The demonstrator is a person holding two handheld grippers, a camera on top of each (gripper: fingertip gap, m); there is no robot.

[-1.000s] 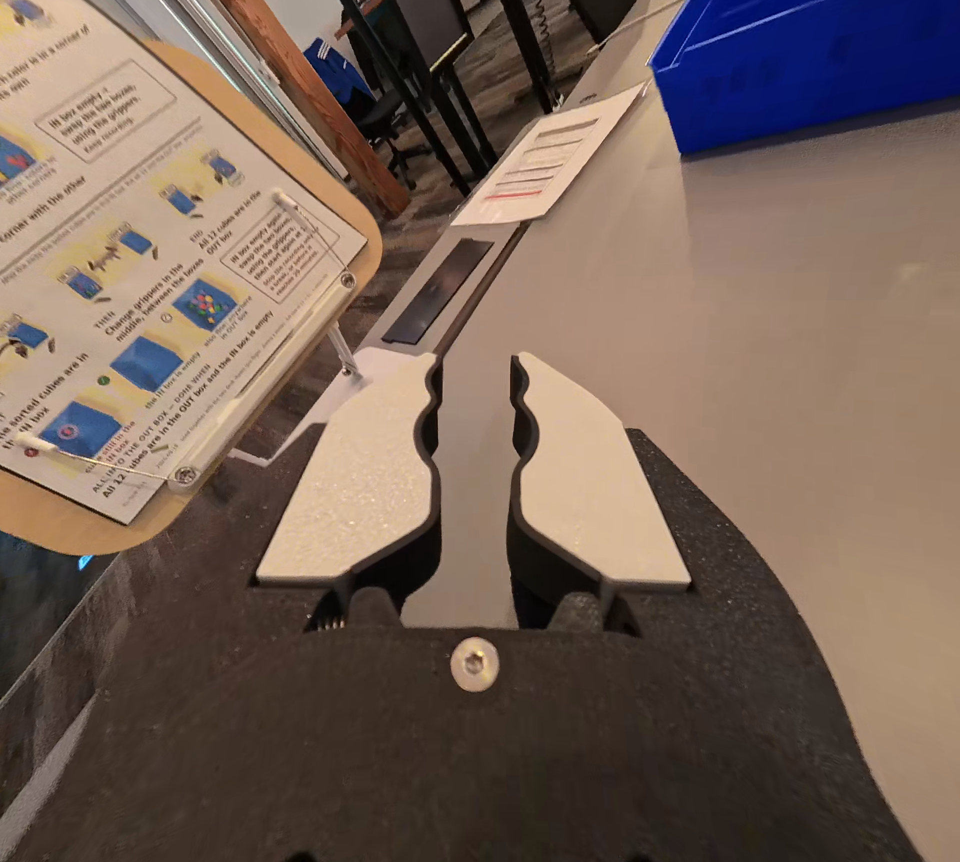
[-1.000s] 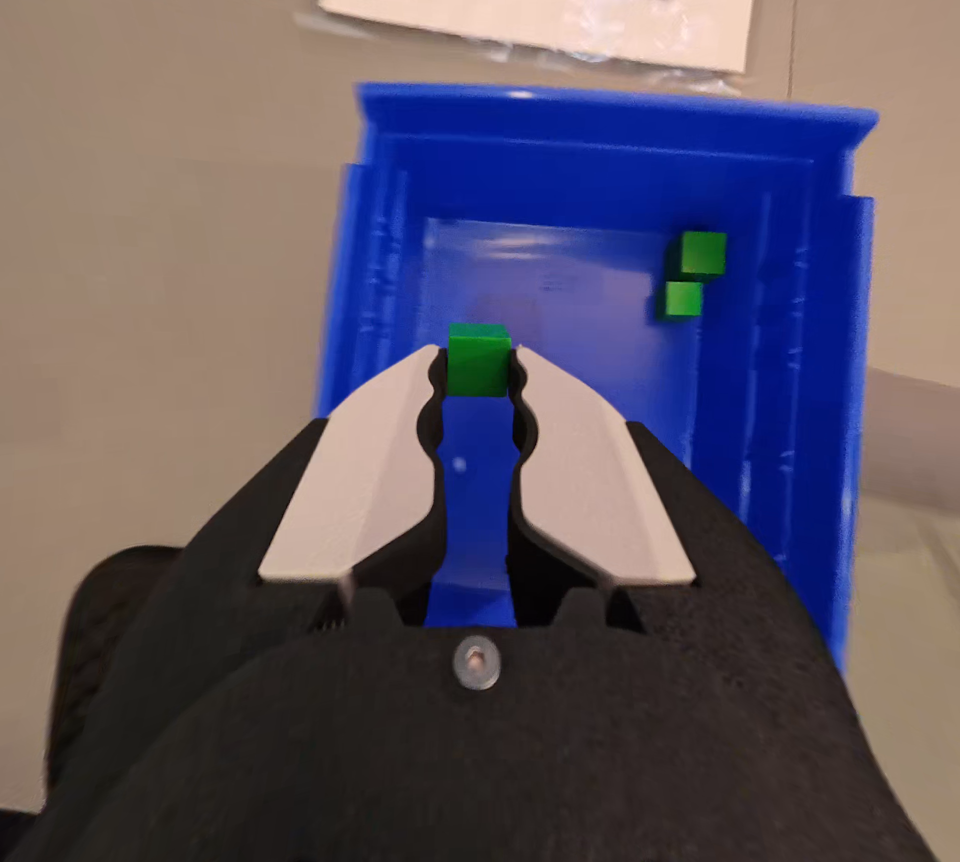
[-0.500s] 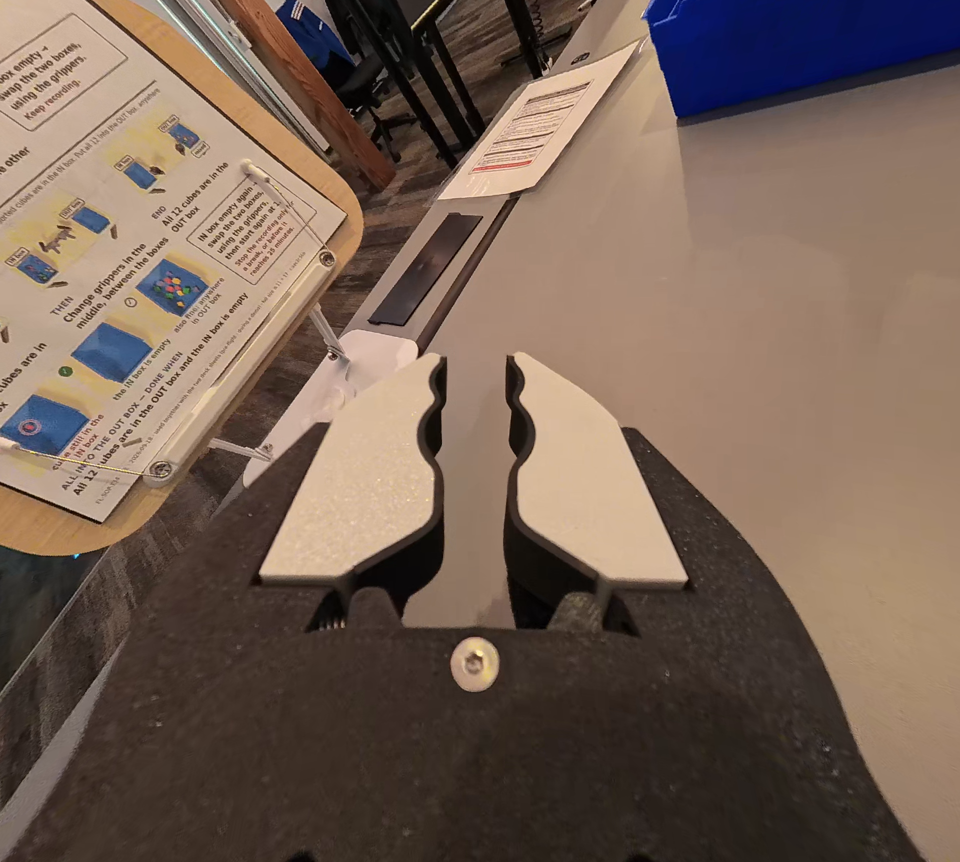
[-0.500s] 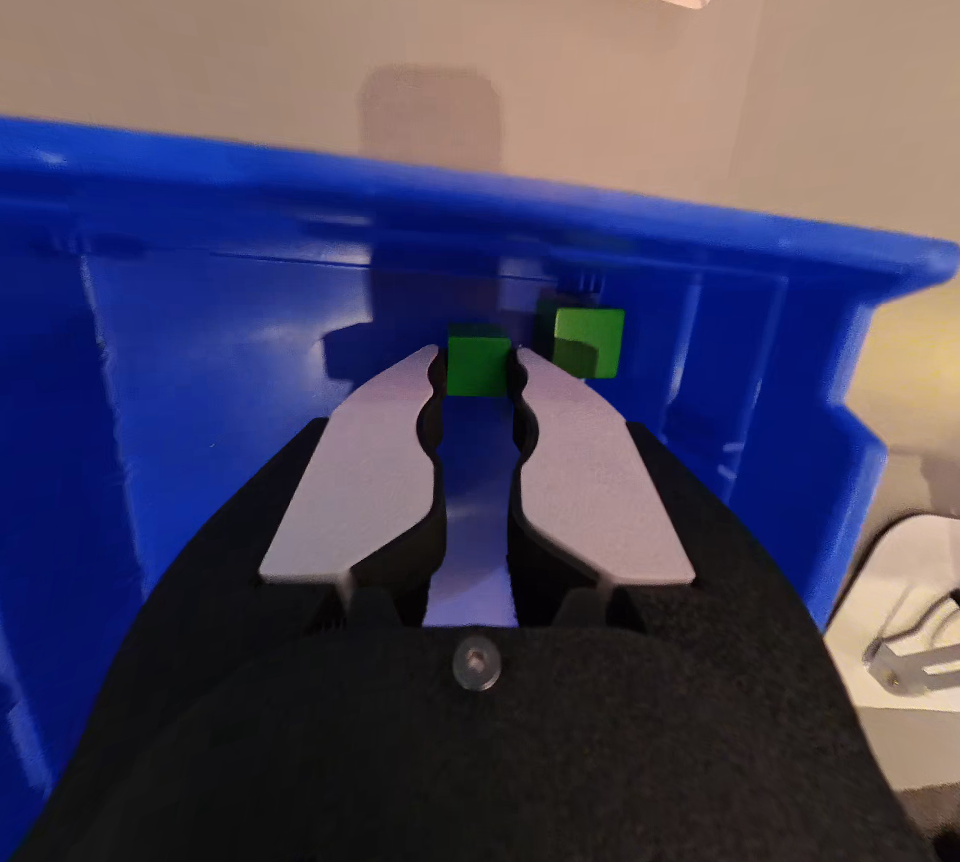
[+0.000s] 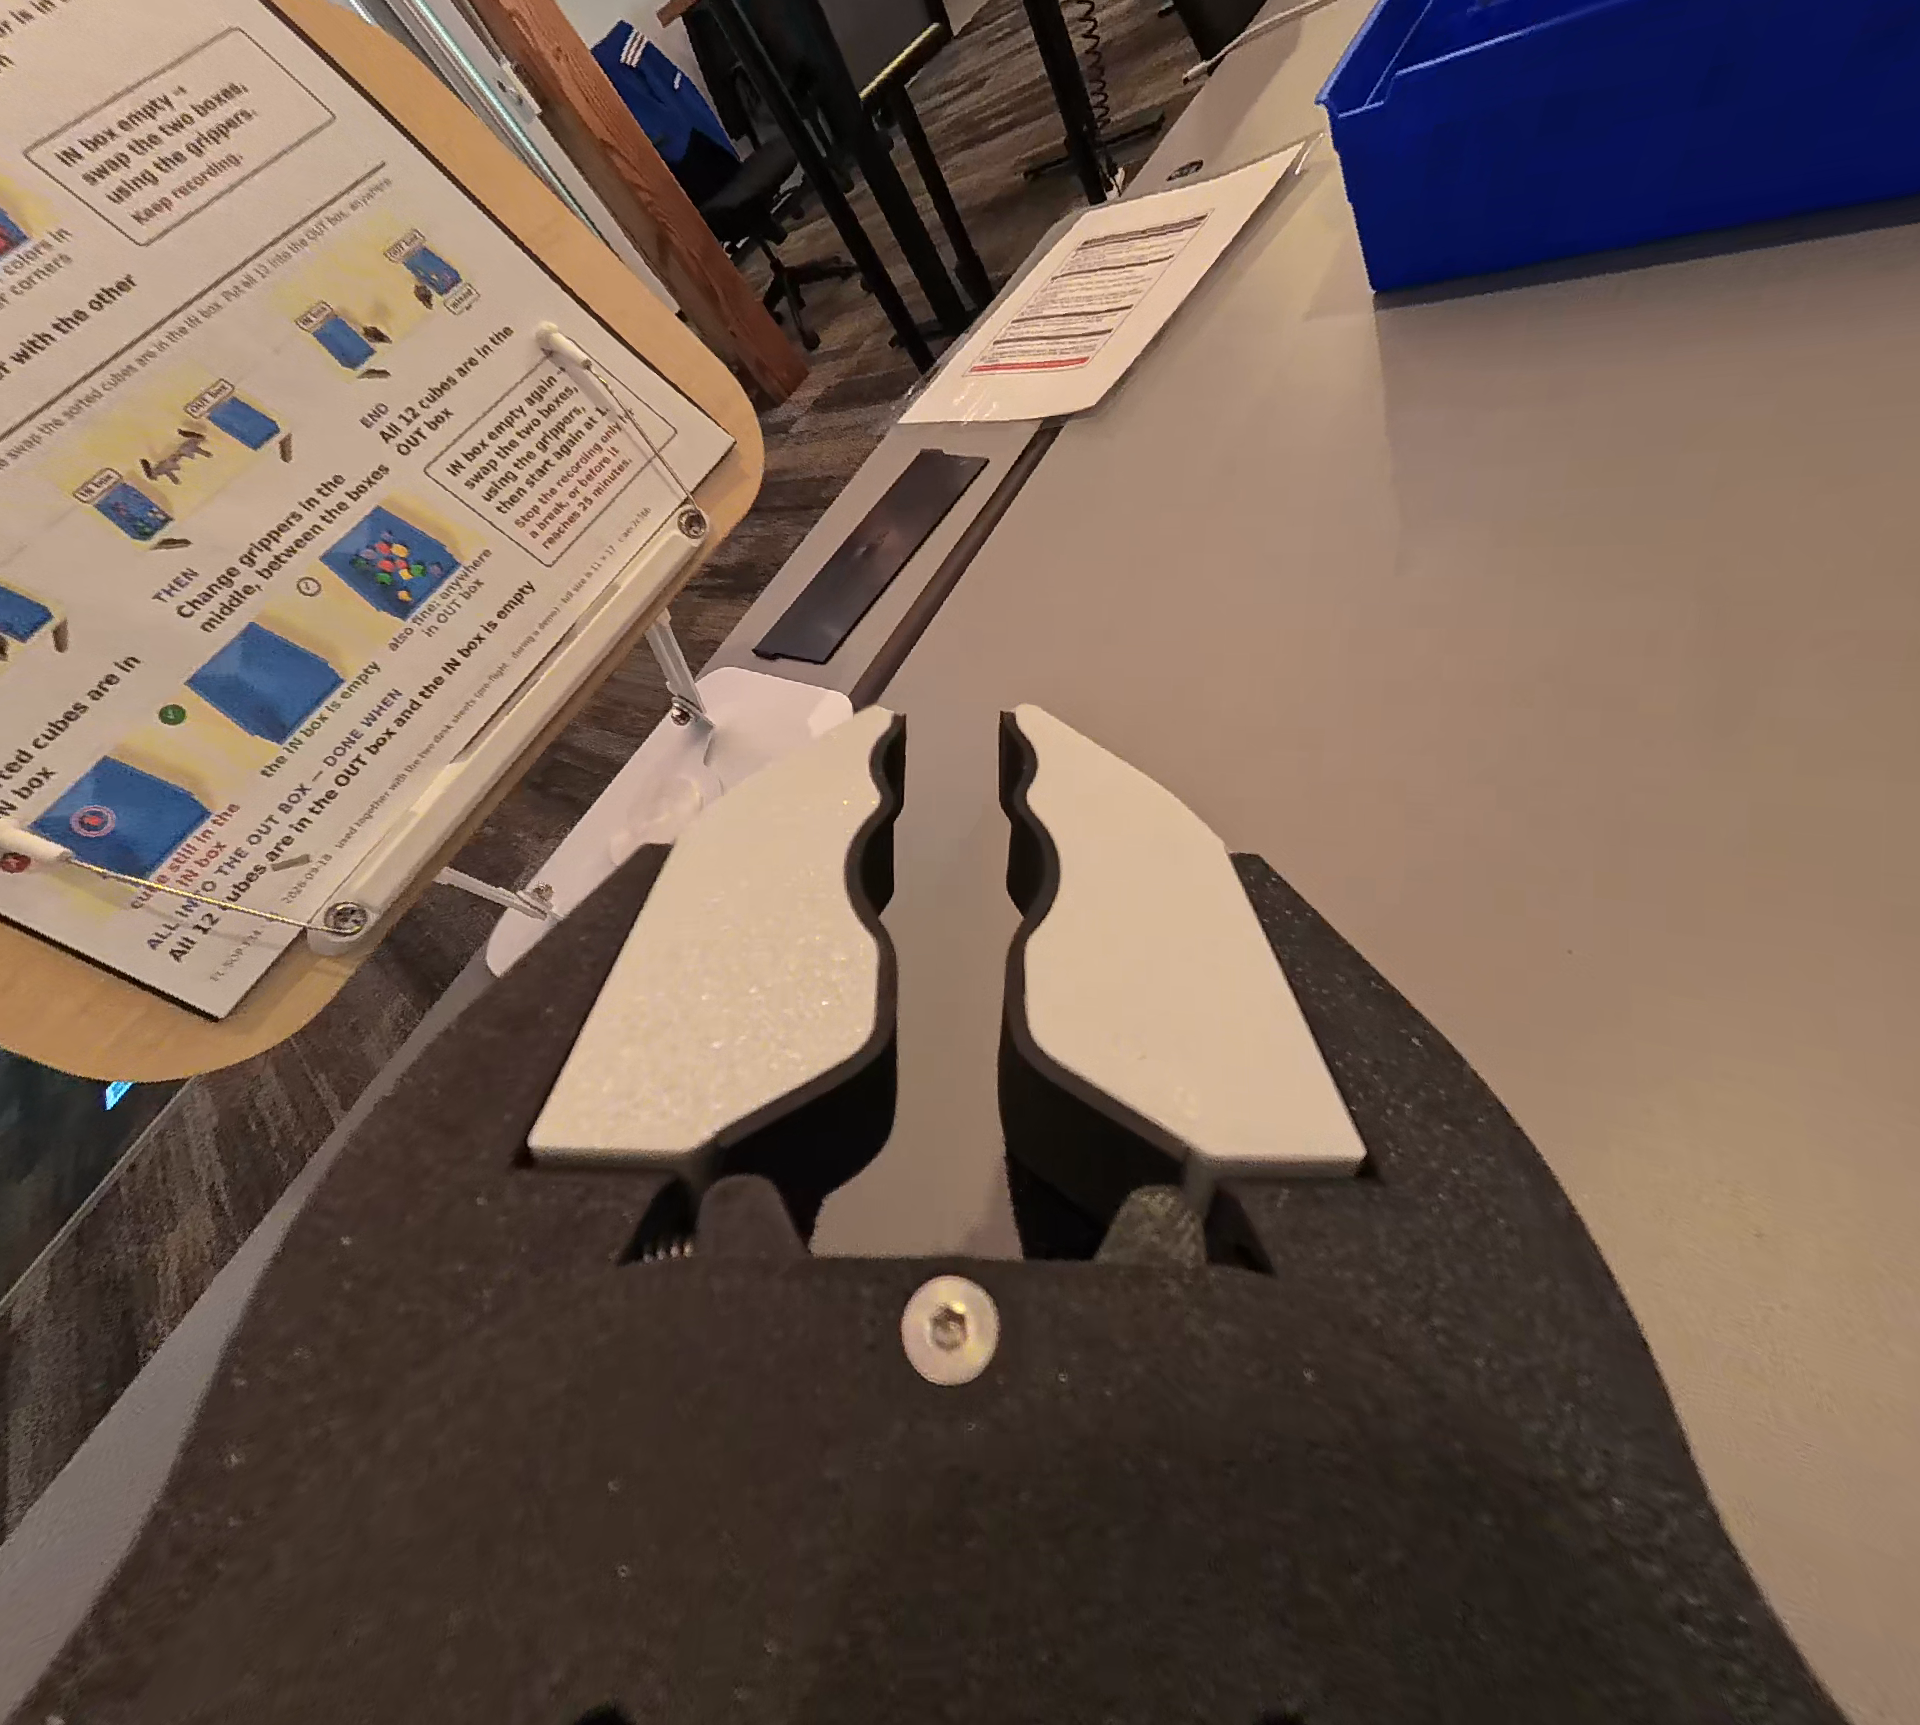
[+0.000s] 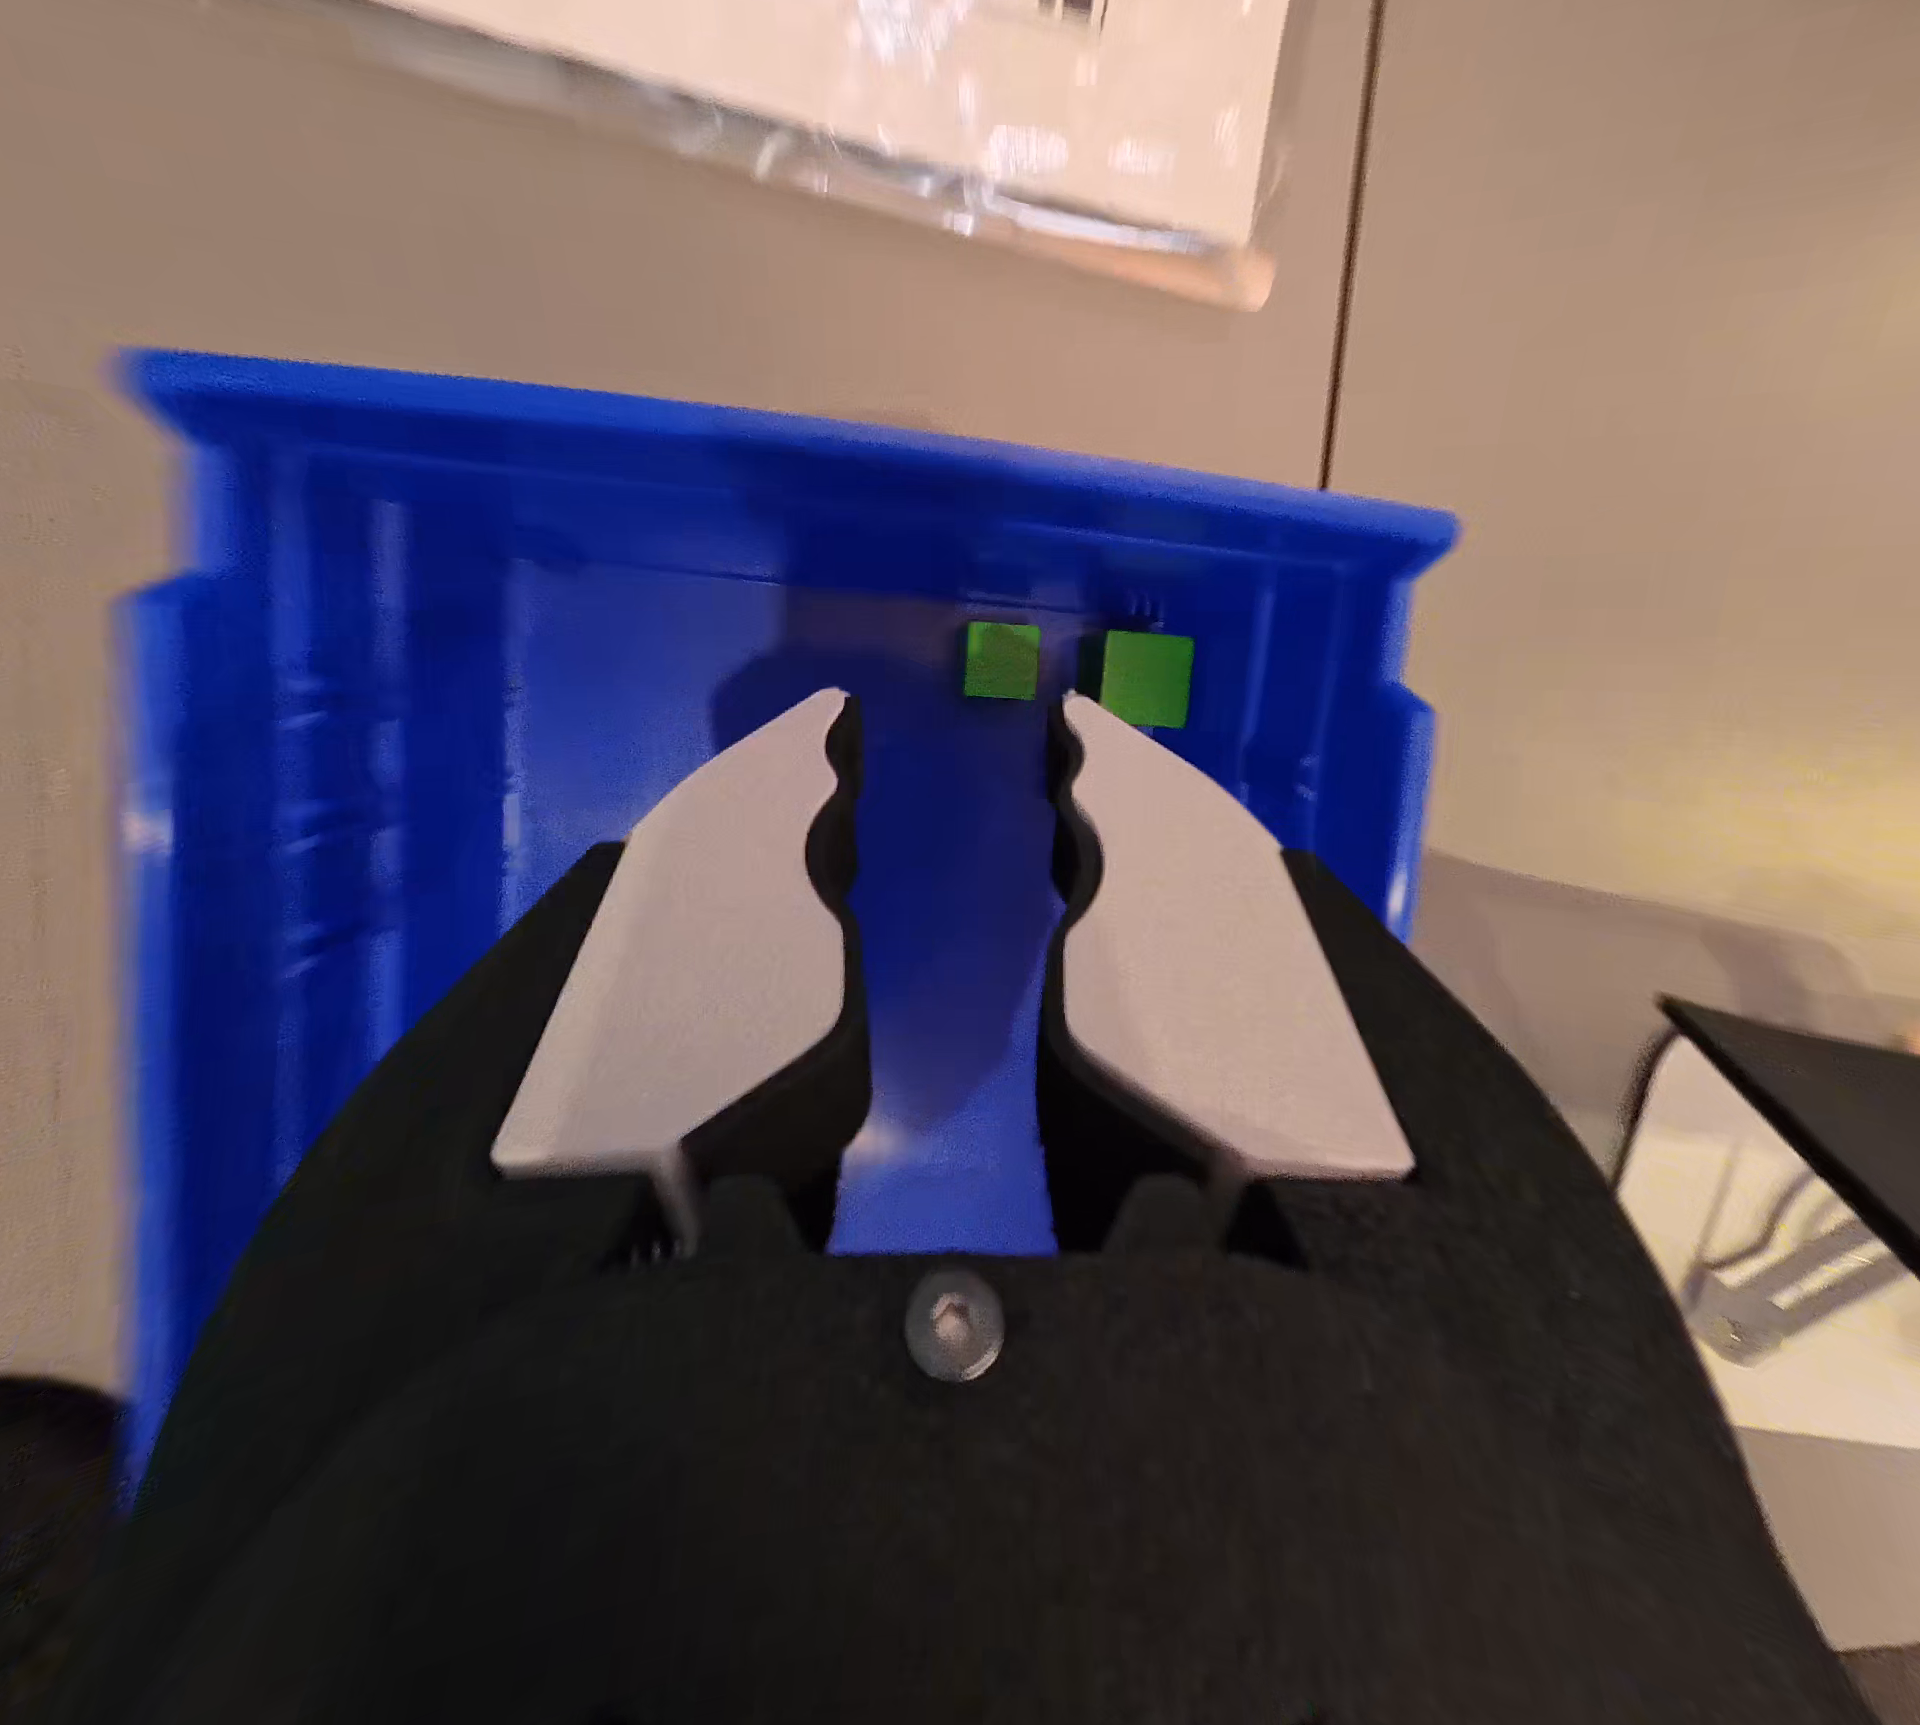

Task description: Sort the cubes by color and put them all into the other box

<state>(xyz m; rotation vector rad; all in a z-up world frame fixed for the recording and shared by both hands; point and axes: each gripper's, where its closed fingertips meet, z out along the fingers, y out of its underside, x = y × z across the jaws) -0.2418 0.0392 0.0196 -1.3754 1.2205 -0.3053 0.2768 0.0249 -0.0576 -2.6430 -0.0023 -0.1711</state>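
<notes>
Our right tongs (image 6: 951, 709) hang wide open and empty above the blue box (image 6: 312, 844), the green cube they carried half a second ago now released. Just beyond the tips, that green cube (image 6: 1001, 660) sits on the box floor against the far wall, just beside a second green cube (image 6: 1147, 680) nearer the right-hand corner; a third seen a second ago is not visible now, perhaps hidden behind the tongs or the neighbouring cube. The view is blurred, suggesting the tongs are pulling back. We judge this drop complete and the green group gathering in one corner, so the next move would be a return to the other box for another cube. Our left tongs (image 5: 951, 725) wait low over the grey table (image 5: 1558, 740), slightly parted and holding nothing, much as they did a second ago. Past them lie a laminated sheet (image 5: 1091, 314) and, farther right, the blue box (image 5: 1621, 148); an instruction board (image 5: 312, 480) stands off the table's left edge.
</notes>
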